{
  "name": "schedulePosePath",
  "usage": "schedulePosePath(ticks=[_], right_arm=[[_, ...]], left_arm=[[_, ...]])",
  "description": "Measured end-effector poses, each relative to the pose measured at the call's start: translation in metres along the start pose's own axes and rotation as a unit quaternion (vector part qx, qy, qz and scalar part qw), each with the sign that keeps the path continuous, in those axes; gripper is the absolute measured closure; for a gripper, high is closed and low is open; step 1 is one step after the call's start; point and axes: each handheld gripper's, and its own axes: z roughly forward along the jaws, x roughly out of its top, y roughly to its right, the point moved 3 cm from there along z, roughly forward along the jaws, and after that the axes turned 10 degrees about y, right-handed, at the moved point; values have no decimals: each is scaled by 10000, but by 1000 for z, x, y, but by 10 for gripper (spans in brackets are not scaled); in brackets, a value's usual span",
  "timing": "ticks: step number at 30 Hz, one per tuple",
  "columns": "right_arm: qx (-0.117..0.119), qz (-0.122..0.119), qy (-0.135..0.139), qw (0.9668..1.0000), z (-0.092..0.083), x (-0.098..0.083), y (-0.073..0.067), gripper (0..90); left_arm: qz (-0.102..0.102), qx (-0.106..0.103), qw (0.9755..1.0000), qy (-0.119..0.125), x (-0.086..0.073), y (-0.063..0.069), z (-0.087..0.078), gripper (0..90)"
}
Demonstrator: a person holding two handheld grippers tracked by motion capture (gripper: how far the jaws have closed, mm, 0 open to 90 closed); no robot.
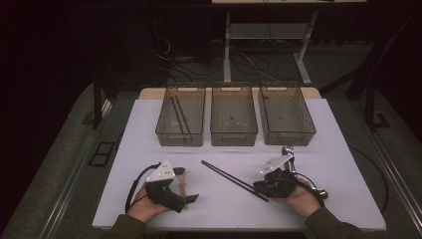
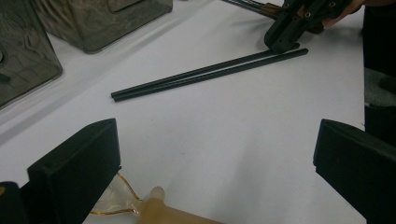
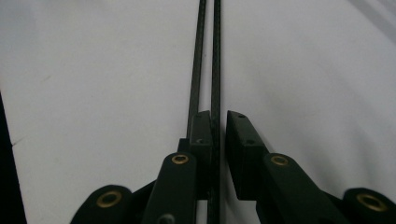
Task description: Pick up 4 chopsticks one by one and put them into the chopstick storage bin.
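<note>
Your right gripper (image 1: 263, 186) has its jaws nearly together around 1 of the 2 black chopsticks (image 1: 233, 179), near that pair's end; whether the pads press it, you cannot tell. The pair lies side by side on the white table (image 1: 343, 199), between your hands. Your left gripper (image 1: 186, 195) rests wide open with a pale wooden utensil (image 1: 182, 185) beside its jaw. 3 mesh baskets (image 1: 234, 136) line the far edge. The room beyond is dark, with cables on the floor.

A white table (image 1: 328, 164) bears three mesh bins (image 1: 234, 122), black chopsticks (image 1: 226, 177) and a spoon (image 1: 182, 185).
</note>
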Motion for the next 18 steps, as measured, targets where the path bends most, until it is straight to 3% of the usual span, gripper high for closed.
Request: schedulePosePath(ticks=[18], right_arm=[[-104, -63, 141, 9998, 11, 5, -1, 844]], left_arm=[[7, -8, 10000, -19, 0, 0, 0, 0]])
